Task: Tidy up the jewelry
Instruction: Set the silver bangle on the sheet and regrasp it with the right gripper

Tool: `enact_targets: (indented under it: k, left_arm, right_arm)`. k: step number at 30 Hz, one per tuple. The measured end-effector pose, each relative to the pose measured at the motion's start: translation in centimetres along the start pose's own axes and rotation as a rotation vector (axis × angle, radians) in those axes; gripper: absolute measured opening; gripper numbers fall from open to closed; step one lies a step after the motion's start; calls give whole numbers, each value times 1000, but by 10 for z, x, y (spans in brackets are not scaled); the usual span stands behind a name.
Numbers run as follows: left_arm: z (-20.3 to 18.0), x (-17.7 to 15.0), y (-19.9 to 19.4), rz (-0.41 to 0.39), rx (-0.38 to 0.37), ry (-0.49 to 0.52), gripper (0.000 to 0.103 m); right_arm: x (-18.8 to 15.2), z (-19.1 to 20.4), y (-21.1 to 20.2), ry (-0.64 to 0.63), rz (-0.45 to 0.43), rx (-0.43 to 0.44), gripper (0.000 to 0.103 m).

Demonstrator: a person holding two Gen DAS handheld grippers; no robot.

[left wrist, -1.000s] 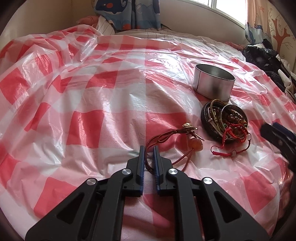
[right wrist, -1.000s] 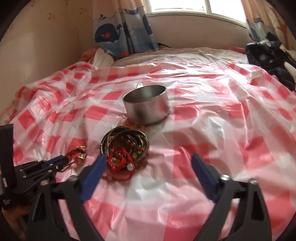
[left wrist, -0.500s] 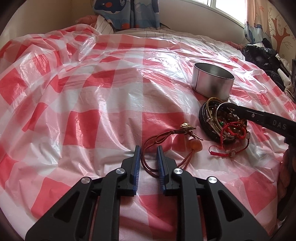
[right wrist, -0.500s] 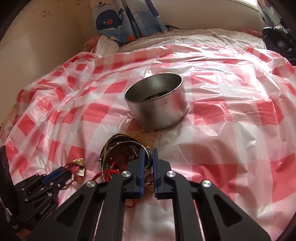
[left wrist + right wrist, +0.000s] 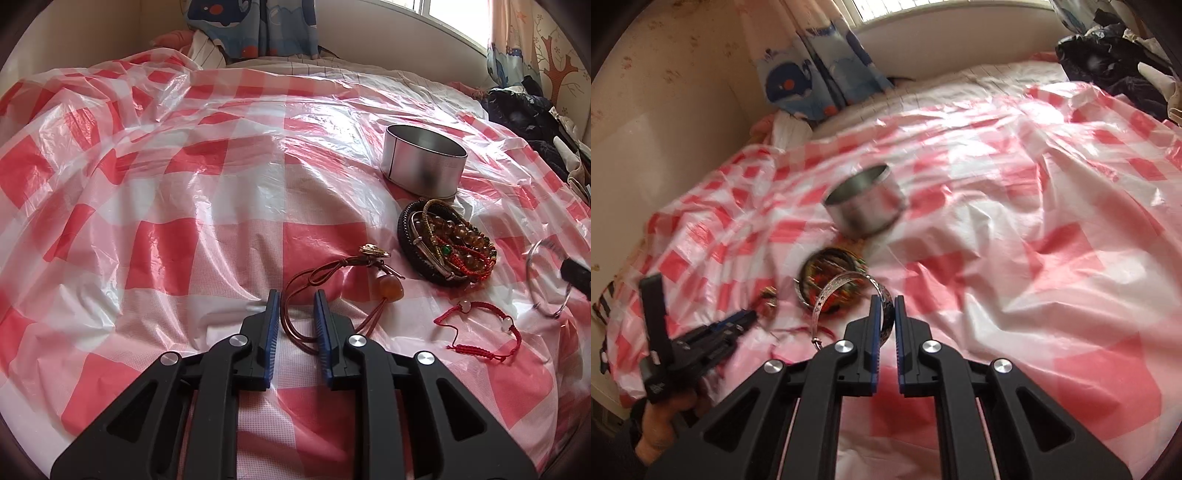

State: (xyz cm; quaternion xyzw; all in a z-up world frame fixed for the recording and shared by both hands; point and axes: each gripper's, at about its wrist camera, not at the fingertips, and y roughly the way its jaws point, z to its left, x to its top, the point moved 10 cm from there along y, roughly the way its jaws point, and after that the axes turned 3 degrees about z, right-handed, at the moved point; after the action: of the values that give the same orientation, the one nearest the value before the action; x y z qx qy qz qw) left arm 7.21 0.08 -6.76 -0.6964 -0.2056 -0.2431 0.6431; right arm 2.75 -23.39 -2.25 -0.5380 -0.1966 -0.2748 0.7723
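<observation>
1. Leftward of the left gripper (image 5: 295,314), wide bare room is offered by the red-checked plastic sheet (image 5: 166,206), which is wrinkled and rises in folds toward its far edge.
2. Between the left jaws, a loop of the brown cord necklace (image 5: 314,273) is straddled; the pads are parted and are not pressed on the cord, having just been opening.
3. Just ahead and right of those jaws, the amber bead (image 5: 392,288) and a gold charm (image 5: 375,250) are seen on the sheet.
4. Further right, a pile of bracelets (image 5: 445,242) is found, touching the base of the round metal tin (image 5: 424,166) beyond it.
5. Right of the jaws and nearer, a red string bracelet (image 5: 480,328) lies apart from the pile.
6. At the right edge, a silver bangle (image 5: 849,291) is clamped between the closed jaws of the right gripper (image 5: 887,317).
7. Right of the right jaws, open sheet is seen up to dark clothing (image 5: 1108,62) at the far corner.
</observation>
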Motion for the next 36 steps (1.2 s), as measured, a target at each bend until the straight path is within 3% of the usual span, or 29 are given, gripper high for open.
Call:
enact_targets:
  k: [3,4,5,6,11,16,29,31,33,35,36]
  left_arm:
    - [-3,-1,-1,-6,-10,6,27]
    - [-4,-1,-2,-10,-15,10,31]
    - [-5,-1,-3,-12,-9,15,32]
    - [-5,-1,-3,-13,0,16,34]
    - [-2,-1,-4,-17,15,16,41]
    - [2,0,-7,-26,47,16,69]
    - [3,1,-8,-30,54,21,75]
    - [3,1,-8,-29,54,22,75]
    - [2,1,-9,-31,47,23,75]
    - [0,1,-9,-34,29,29,74]
    - [-3,1,-9,-35,9,36,65]
  right_arm:
    - [-11,-13,14,26,57,-42,19]
    - [-13,-15,15,27,56,-52,27]
    - [-12,-16,14,26,41,-68,46]
    - [-11,-16,11,20,22,-80,53]
    - [-8,-18,9,14,0,-89,54]
    - [-7,-17,15,13,13,-93,54]
    - [-19,-15,38,-90,91,-212,59]
    - [-22,-13,40,-108,100,-209,54]
    - [-24,-12,41,-107,109,-195,25]
    - [-24,-13,40,-91,108,-173,13]
    - [-23,-13,39,-83,104,-161,9]
